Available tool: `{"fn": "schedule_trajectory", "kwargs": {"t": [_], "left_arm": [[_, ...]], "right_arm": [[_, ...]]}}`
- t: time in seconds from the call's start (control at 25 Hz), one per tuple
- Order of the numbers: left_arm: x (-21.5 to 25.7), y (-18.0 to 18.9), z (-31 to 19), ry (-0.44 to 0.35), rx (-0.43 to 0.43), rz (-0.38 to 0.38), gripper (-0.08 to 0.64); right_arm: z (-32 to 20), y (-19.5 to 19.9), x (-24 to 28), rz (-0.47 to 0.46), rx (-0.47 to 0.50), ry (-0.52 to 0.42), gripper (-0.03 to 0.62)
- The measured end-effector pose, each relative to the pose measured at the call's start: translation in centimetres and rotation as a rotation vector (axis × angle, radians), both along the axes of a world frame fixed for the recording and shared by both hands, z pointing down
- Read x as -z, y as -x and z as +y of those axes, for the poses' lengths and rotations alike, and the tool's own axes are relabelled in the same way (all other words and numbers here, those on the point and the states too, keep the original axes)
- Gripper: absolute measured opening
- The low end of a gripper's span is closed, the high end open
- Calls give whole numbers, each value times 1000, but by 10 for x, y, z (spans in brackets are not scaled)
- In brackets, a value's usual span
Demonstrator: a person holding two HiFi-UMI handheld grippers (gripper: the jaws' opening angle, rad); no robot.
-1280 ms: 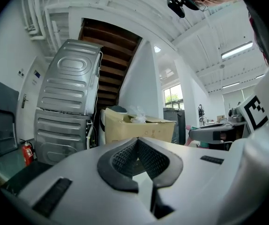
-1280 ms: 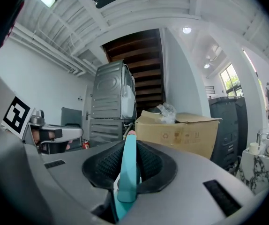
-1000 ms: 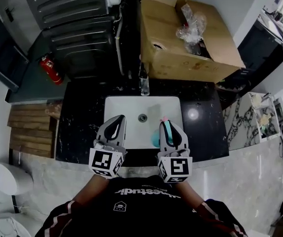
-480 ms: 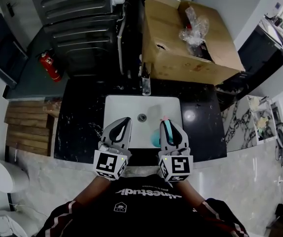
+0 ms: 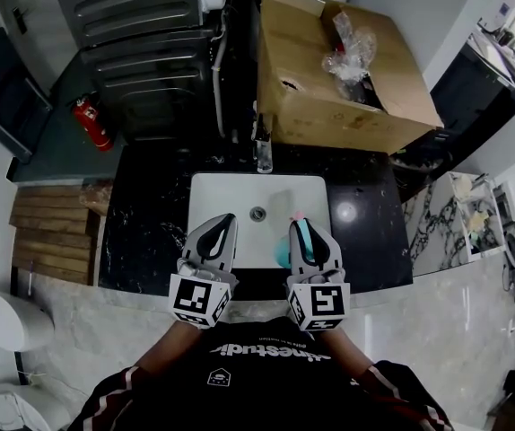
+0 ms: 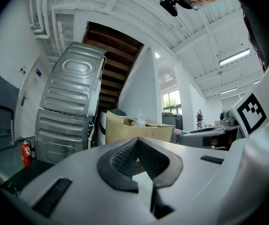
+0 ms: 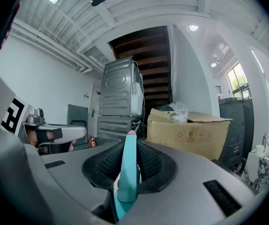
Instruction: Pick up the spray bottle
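Note:
The spray bottle (image 5: 283,253) is teal with a pink tip and hangs over the front of the white sink (image 5: 231,194). My right gripper (image 5: 302,226) is shut on its head. In the right gripper view the teal trigger head (image 7: 128,170) stands upright between the two black pads (image 7: 104,165), pink tip uppermost. My left gripper (image 5: 224,222) hovers beside it over the sink's left half, shut with nothing in it. In the left gripper view the left gripper (image 6: 137,141) has its pad tips meeting. Both grippers point level toward the back wall.
A faucet (image 5: 263,153) stands behind the sink on the black counter (image 5: 150,214). Beyond are a large open cardboard box (image 5: 329,106) with plastic wrap, a grey washing machine (image 5: 141,34) and a red fire extinguisher (image 5: 91,122). Wooden planks (image 5: 56,236) lie at the left.
My left gripper has edged slightly to the right, toward the right one. The right gripper keeps still with the bottle in it.

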State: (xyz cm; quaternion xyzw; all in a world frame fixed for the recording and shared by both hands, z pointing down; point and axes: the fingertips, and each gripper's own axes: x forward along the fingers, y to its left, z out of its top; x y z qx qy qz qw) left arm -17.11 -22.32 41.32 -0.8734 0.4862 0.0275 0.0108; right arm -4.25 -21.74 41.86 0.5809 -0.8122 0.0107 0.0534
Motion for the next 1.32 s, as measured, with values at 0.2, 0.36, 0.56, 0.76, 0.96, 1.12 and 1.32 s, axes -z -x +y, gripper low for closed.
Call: {"fn": "schedule_trajectory", "kwargs": {"t": [0.2,0.36,0.56,0.76,0.96,1.12,1.32], "left_arm": [[2,0,3,0,5,-1,15],[2,1,4,0,13,4,15],[2,0,6,3,11,3,15],[1,-3,9,5,3,1,15],[2,-6,11,-2,-1,-1,15],[3,-12,14,-2,-9,-2,15],[5,-17,16,-8,-17,-7,15]], "right_arm": [[4,-2,3,-5,0,-2,89],[6,-4,2,-4,-1,6,89],[9,-7,1,-3,-6,11,89],[11,-7,1,-4,-5,11,89],[14,-11,1,-7,-11,12,89],[16,-14,1,-10,-12,11,89],[17,-18,1,-11,-11,14,89]]}}
